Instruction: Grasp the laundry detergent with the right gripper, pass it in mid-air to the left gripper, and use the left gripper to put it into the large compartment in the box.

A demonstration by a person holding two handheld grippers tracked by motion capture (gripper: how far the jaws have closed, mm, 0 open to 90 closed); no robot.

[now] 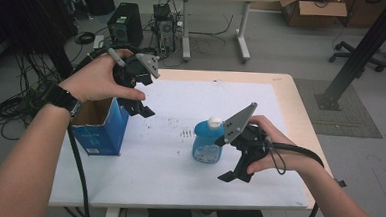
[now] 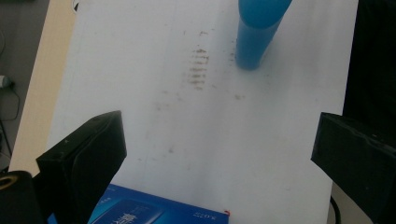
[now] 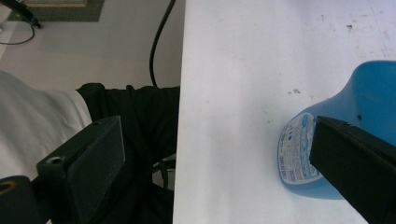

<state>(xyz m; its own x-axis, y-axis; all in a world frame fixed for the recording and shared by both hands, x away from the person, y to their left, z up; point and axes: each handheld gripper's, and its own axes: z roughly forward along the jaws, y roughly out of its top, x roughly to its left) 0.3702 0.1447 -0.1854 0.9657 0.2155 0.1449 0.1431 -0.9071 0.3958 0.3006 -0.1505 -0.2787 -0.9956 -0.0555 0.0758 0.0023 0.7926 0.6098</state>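
Two sets of fingers, both spread wide and empty. Right gripper (image 1: 238, 172) hangs just beside the blue plastic bottle with the white cap (image 1: 208, 142), one black finger (image 3: 355, 163) next to its labelled side, not touching — approach step, I'd say. Left gripper (image 1: 140, 97) hovers over the open blue cardboard box (image 1: 100, 126), well apart from the bottle. Next move likely calls for bringing the right fingers around the bottle body, then closing. Bottle stands upright mid white worktop (image 1: 167, 172); bare surface all round, near edge close behind the right hand.
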